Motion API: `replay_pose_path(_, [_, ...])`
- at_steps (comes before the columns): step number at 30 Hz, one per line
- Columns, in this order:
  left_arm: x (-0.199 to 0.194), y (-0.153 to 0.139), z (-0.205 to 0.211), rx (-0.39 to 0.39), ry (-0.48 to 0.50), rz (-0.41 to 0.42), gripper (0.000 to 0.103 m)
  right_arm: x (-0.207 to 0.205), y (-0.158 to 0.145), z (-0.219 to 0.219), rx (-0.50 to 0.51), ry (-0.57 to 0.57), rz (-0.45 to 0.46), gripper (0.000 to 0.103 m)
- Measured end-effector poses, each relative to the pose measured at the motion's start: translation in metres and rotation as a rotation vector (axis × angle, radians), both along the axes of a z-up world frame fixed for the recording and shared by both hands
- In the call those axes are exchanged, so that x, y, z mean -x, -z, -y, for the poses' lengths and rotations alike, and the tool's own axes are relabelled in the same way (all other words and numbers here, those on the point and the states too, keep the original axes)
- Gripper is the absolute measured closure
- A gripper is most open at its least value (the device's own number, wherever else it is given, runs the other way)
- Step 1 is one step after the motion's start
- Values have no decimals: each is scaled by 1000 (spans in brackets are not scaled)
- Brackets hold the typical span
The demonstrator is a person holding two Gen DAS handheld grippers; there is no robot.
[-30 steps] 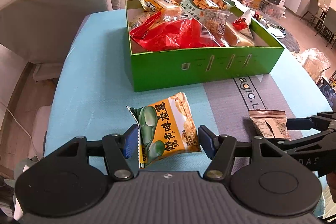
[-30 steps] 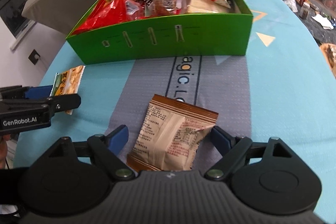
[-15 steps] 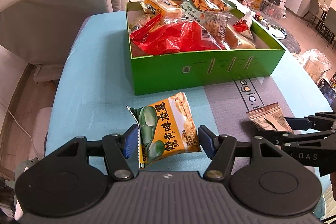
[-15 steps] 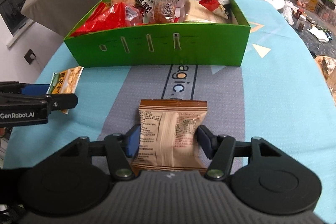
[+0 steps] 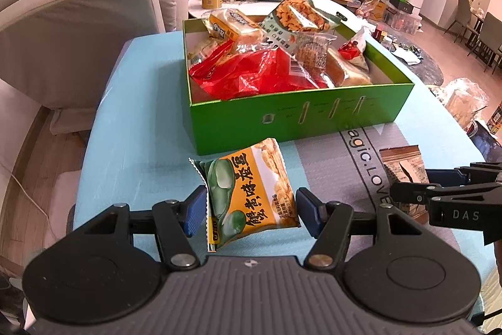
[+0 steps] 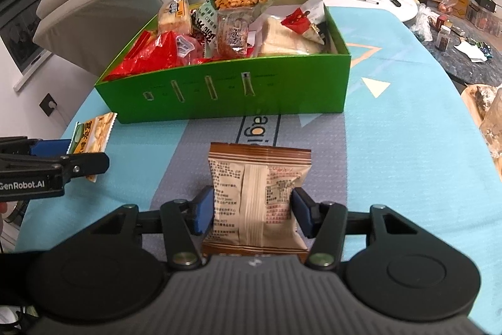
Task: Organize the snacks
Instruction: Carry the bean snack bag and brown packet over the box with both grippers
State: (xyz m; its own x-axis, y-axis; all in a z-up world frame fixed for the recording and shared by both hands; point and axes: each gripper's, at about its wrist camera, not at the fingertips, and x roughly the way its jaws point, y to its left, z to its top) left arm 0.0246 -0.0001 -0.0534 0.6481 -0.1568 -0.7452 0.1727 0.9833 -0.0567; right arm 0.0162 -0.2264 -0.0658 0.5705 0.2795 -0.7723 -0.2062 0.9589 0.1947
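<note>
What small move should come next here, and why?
Probably carry both packets forward and over the near wall of the green box. The right tongs clamp the brown packet, its top standing clear of the mat, and the left tongs clamp the yellow packet. The box holds the other snacks, with the most room at its right end.

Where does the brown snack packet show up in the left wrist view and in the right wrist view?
Left wrist view: the brown snack packet is at the right edge, partly behind the right gripper.
Right wrist view: it is low in the centre, pinched between the jaws of that gripper.
Shared landmark: the green box of snacks, beyond the packet in both.
</note>
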Motion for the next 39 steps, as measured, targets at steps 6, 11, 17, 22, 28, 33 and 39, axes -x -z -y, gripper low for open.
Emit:
replay_pose_path(6, [2,-8,2,-1,12,22,45,-2,-9,5,-4,12,32,18])
replay_pose_path(11, [3,-17,6,-3,25,49,45,-5,-23,8,-2,13,81,18])
replay_pose_path(17, [3,-32,12,-3,49,91,45,-9,-42,9,-10,4,150,18])
replay_pose_path(22, [-2,-43,21,-2,77,126,45,-13,-55,10,-22,-2,193,18])
replay_pose_path(28, [-6,-54,29,-2,99,154,45,-17,-62,13,-34,0,216,18])
replay_pose_path(33, [-14,-59,33,-4,106,164,45,-22,-65,17,-45,8,227,18])
replay_pose_path(39, [-26,-69,40,-3,121,183,45,-35,-73,22,-55,26,249,18])
